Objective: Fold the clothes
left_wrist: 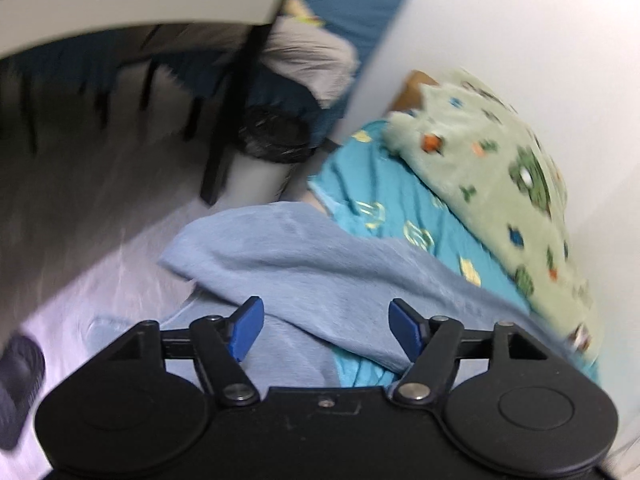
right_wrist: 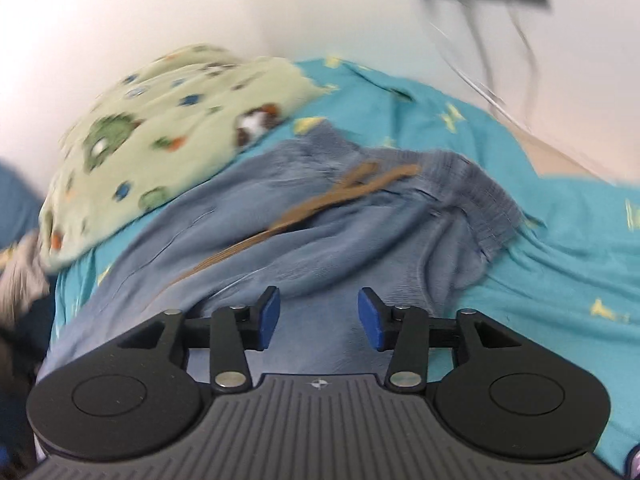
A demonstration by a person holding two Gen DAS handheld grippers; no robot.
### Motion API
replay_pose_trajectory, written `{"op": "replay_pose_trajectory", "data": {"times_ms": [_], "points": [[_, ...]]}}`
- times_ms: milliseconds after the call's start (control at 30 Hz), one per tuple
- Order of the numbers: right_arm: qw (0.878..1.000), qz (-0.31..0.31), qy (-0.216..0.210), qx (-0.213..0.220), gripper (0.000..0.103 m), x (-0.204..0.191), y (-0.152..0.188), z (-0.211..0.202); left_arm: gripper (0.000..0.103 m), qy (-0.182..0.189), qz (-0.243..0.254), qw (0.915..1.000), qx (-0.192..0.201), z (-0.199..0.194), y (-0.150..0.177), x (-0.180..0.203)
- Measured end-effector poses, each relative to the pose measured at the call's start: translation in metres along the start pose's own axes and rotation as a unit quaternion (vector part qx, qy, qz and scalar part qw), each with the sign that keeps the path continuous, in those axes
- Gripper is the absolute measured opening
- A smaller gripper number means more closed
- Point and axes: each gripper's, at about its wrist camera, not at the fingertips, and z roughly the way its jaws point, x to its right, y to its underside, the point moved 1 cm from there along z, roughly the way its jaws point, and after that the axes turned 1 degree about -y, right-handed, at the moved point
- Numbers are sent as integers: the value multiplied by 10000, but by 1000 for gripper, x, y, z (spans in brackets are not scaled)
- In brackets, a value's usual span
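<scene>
A pair of light blue trousers (right_wrist: 320,240) lies on a bed with a teal patterned sheet (right_wrist: 560,240). Its elastic waistband (right_wrist: 472,184) and a brown drawstring (right_wrist: 312,208) point toward the far side. In the left wrist view a leg of the trousers (left_wrist: 304,276) hangs over the bed's edge. My left gripper (left_wrist: 326,324) is open just above that leg, holding nothing. My right gripper (right_wrist: 319,314) is open just above the middle of the trousers, holding nothing.
A pale green patterned blanket (right_wrist: 160,140) is heaped against the white wall behind the trousers; it also shows in the left wrist view (left_wrist: 500,184). Left of the bed are floor, a dark slipper (left_wrist: 16,380), a bin with a black liner (left_wrist: 268,152) and furniture legs.
</scene>
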Motion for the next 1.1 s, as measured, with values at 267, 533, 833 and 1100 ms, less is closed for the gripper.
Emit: {"op": "replay_pose_trajectory", "data": {"times_ms": [267,533,833,1100], "points": [[9931,1169,22,-117,54,37,-17,22,69,-163,-1704,9847,-328,-24,-28,-128],[9826,1592,808,515,55,63,-27,11,67,-101,-2780,9508,-1362,25,8,-200],[9697,2055,1184,584,61,94,-28,17,45,75,-3101,9330,-1827,86,24,-212],[9669,2262,1115,381,61,96,-25,25,3,-15,-2635,9564,-1261,72,5,-193]]}}
